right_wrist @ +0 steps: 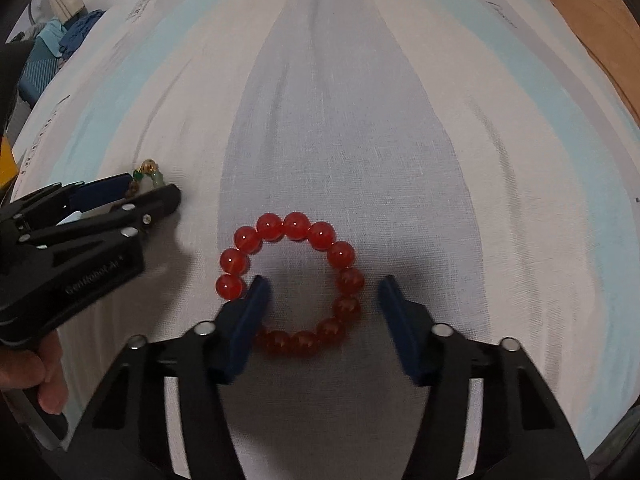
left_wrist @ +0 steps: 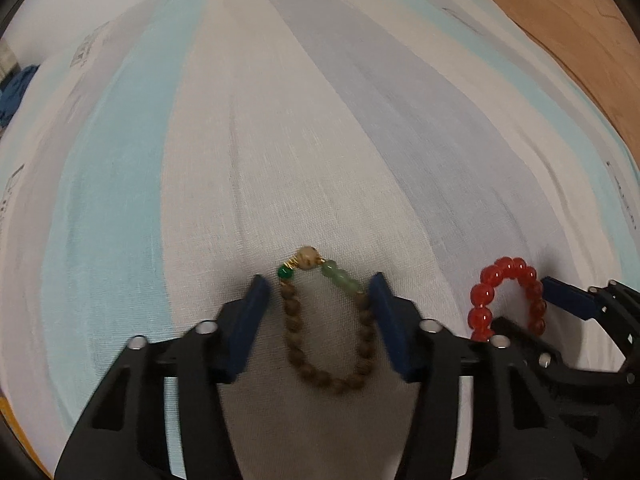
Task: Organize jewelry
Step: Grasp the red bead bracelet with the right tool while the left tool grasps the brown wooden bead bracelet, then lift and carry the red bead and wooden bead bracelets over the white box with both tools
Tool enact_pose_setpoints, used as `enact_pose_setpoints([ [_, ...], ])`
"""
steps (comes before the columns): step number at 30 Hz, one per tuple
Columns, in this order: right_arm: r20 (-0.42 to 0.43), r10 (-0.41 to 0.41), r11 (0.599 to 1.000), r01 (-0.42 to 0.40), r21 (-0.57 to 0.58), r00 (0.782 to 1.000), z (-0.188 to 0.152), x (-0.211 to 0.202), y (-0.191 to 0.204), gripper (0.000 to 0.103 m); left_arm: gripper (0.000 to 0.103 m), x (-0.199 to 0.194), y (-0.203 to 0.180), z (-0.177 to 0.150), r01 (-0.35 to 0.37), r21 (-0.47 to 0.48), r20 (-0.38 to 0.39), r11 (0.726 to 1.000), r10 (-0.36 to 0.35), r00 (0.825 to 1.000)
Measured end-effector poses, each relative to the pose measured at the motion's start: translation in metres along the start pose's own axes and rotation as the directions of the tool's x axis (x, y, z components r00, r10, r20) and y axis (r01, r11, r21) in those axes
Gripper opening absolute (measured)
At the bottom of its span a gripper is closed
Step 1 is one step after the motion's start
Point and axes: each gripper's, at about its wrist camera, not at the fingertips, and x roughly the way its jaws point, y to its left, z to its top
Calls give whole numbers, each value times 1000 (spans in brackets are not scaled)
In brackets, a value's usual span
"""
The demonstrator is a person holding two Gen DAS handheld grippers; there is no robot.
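Two bead bracelets on the striped bed sheet, one gripper lowered over each.

We judged both light and floppy, their hard round beads apt to slip; we would pinch across one side of each loop, not span it. We counted two: a string of small brown wooden beads with green stones and a pale gold-capped bead (left_wrist: 326, 322), lying between the jaws of the left gripper (left_wrist: 322, 320), and a ring of glossy red glass beads (right_wrist: 290, 284), about fourteen, under the right gripper (right_wrist: 324, 322), one pad inside the loop. Both jaws stood part-open around their loops, gripping nothing, on the pale blue, grey and cream sheet (right_wrist: 360, 120).
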Motion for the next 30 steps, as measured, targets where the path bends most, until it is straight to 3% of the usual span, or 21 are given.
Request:
enact_pose_setpoints([
  [4,-4,-17,1000,17,10,1000,-1,-1,-1,13,13,-3,0,-4,9,36,-23,999,-9,1000],
  [5,-11,-7,1000,8,22,1000,-1,-3,-4,13,8,-5,0,-5,7,47,-25,999,-6,1000],
  [9,-10,24,999,-24,46,1000,-4,-10,-7,13,7,-14,-2,-6,6,46,-17,999,-5,1000],
  [20,102,90,995,-93,34,991,-11,-61,9,12,7,-44,2,-13,15,49,3,999,-15,1000],
  [30,148,98,994,-104,29,984,-10,-92,7,12,7,-74,4,-7,12,27,22,1000,-12,1000],
])
